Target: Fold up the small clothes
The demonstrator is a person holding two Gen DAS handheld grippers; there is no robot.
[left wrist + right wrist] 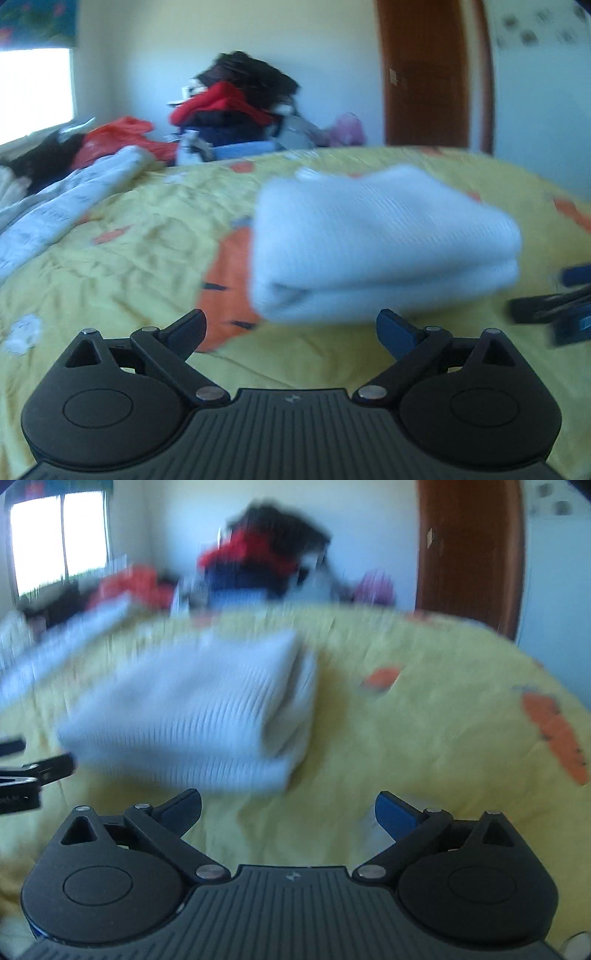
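A folded pale blue ribbed garment (380,243) lies on the yellow bedspread (122,236), just ahead of my left gripper (291,328). That gripper is open, its jaws spread wide with nothing between them. In the right wrist view the same garment (199,716) lies ahead and to the left of my right gripper (288,808), which is also open and empty. Each gripper shows at the edge of the other's view: the right gripper (554,306) at the right, the left gripper (26,775) at the left. Both views are blurred.
A pile of red, dark and blue clothes (236,114) stands at the far side of the bed. A white printed cloth (62,203) and an orange bag (118,136) lie at the far left. A brown door (424,74) is behind, a window (33,88) at left.
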